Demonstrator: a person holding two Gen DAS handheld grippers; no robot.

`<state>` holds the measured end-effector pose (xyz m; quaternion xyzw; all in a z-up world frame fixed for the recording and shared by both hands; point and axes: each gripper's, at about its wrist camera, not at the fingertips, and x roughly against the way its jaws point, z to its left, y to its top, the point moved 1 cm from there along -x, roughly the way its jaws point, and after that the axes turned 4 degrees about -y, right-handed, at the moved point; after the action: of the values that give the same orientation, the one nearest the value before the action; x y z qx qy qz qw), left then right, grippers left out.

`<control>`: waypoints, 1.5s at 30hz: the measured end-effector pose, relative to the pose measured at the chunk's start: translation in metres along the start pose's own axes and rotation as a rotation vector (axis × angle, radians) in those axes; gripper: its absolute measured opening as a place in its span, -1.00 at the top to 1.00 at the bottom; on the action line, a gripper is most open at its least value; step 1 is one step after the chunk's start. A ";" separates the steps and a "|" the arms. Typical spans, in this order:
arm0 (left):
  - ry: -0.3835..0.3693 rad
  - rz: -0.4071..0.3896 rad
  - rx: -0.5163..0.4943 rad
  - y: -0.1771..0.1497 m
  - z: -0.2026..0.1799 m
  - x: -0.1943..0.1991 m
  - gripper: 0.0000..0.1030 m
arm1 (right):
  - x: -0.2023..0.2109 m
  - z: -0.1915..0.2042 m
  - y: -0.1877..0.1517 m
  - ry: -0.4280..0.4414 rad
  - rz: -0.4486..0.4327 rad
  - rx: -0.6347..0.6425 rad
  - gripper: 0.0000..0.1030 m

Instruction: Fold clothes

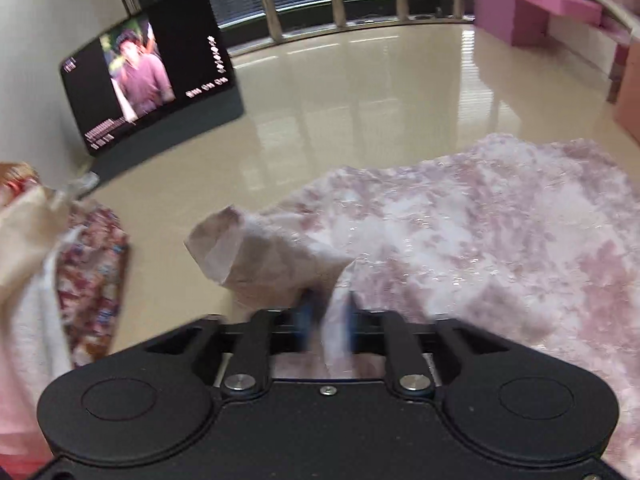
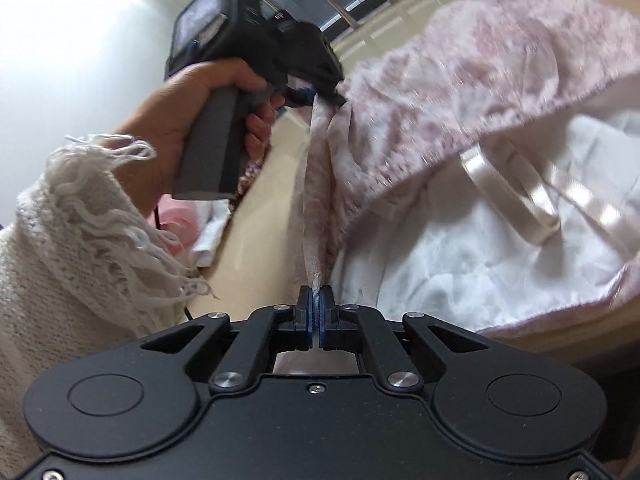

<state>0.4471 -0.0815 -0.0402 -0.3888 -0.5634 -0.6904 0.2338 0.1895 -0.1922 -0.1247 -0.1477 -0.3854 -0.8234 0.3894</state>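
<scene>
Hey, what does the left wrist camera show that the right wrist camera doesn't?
Only the left wrist view shows the pink bench and the floral patterned cloth. Only the right wrist view shows the hand gripping the left gripper, the fringed cream knit sleeve and the garment's white lining. Both show the fuzzy pink-and-white garment clamped, plus the right gripper.

Pink garment overruns right frame edge (blurred throughout)

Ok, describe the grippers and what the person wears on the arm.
Both grippers, left gripper and right gripper, have matte black bodies with round recessed discs, silver pivot screws and blue-padded fingers. The left one has a grey pistol handle and a small screen behind. The sleeve is cream knit with a fringed cuff.
</scene>
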 end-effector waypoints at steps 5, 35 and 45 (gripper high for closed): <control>-0.226 -0.122 0.125 0.000 0.037 0.039 -0.39 | -0.004 0.001 0.002 0.003 0.014 0.001 0.96; -0.170 -0.194 0.404 0.001 0.079 0.024 -0.35 | 0.000 0.011 -0.004 -0.010 -0.009 0.043 0.96; 0.001 -0.074 0.242 0.036 0.044 0.006 0.95 | 0.000 0.019 -0.004 -0.019 -0.011 0.113 0.96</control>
<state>0.4835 -0.0475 -0.0109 -0.3362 -0.6564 -0.6259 0.2536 0.1855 -0.1763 -0.1145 -0.1313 -0.4356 -0.8011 0.3889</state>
